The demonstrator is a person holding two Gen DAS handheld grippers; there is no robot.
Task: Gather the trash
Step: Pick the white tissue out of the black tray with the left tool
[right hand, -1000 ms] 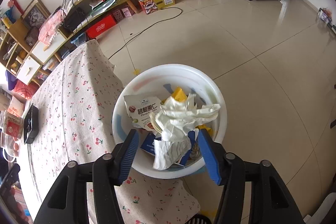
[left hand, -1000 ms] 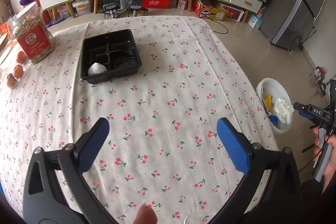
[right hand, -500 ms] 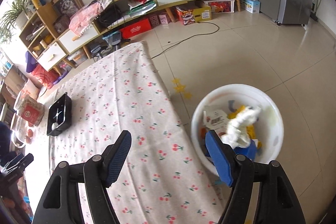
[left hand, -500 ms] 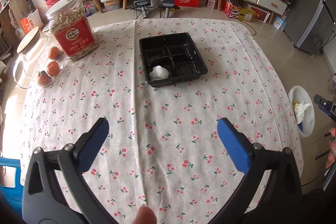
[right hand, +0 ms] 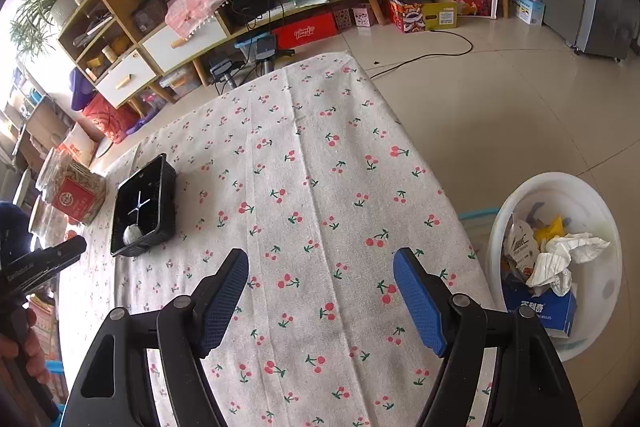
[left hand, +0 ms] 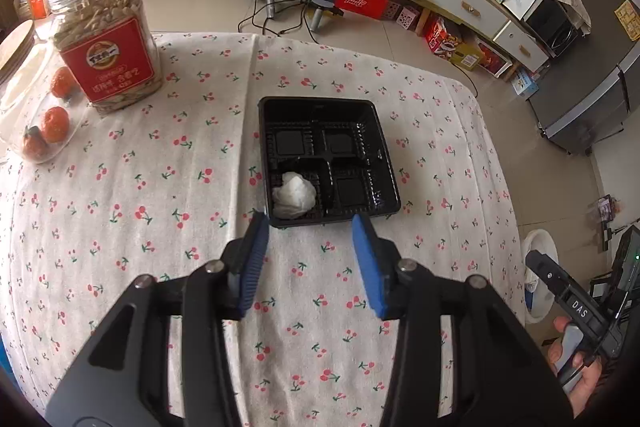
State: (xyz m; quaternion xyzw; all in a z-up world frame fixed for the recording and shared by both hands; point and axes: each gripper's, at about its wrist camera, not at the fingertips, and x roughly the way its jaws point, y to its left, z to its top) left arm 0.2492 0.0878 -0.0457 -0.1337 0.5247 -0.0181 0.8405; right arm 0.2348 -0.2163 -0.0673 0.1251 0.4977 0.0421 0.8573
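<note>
A black four-compartment plastic tray (left hand: 362, 115) lies on the cherry-print tablecloth (left hand: 168, 163). A crumpled white tissue (left hand: 294, 195) sits in its near-left compartment. My left gripper (left hand: 311, 261) is open and empty, just in front of the tray's near edge. My right gripper (right hand: 320, 301) is open and empty, above the table's right side. The tray (right hand: 160, 179) and tissue (right hand: 131, 234) also show far left in the right wrist view. A white trash bin (right hand: 600, 219) holding wrappers and crumpled paper stands on the floor by the table's right edge.
A seed jar with a red label (left hand: 106, 35) and a clear jar of orange fruit (left hand: 44, 123) stand at the table's left. The bin (left hand: 538, 251) shows past the table's right edge in the left wrist view. Shelves and drawers line the far wall.
My left gripper moved forward to the tray's near edge and its jaws narrowed. My right gripper left the crumpled paper in the bin and swung left over the table.
</note>
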